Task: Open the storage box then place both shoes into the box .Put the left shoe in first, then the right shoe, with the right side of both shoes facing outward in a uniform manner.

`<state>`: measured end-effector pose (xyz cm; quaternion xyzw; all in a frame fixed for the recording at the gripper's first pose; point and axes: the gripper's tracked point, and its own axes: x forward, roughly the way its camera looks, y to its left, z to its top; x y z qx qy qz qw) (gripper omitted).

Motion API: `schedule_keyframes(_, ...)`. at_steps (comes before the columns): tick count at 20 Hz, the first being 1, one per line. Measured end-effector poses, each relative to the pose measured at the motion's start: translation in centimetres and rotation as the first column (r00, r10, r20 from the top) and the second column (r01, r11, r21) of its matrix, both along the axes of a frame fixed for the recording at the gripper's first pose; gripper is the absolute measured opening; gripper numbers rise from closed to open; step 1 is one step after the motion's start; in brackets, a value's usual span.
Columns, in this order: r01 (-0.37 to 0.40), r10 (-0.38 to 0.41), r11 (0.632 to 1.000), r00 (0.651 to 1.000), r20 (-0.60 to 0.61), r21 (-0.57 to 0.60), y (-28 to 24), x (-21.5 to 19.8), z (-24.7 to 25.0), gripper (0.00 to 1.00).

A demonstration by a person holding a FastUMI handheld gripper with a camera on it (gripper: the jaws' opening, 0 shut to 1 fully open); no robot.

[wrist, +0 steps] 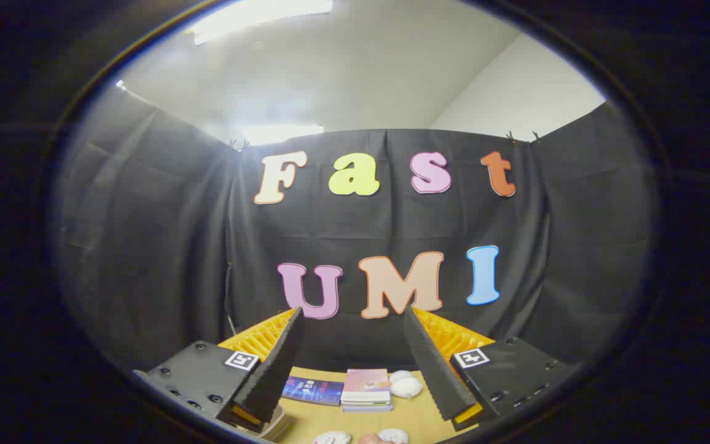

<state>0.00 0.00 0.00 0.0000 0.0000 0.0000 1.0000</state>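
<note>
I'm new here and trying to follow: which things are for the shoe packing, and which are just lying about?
For the job: gripper, fingers open on nothing; white rounded things on the table nearest the gripper, perhaps the shoes, too cut off to tell.
Lying about: blue booklet; stack of books; white lumps beside the stack, unidentifiable.

At the frame's bottom, two white shoes [361, 437] are cut off; the left finger [272, 370] hides part of a blue book [313, 390].
</note>
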Motion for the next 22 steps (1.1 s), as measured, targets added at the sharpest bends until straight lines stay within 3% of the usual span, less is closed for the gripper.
schedule_keyframes(10, -0.051, 0.045, 0.993, 0.998, -0.052, -0.108, 2.1, 2.8, -3.8, 0.96)
schedule_keyframes(22, -0.159, 0.146, 0.981, 0.983, -0.112, -0.114, 6.0, 4.7, -8.2, 0.96)
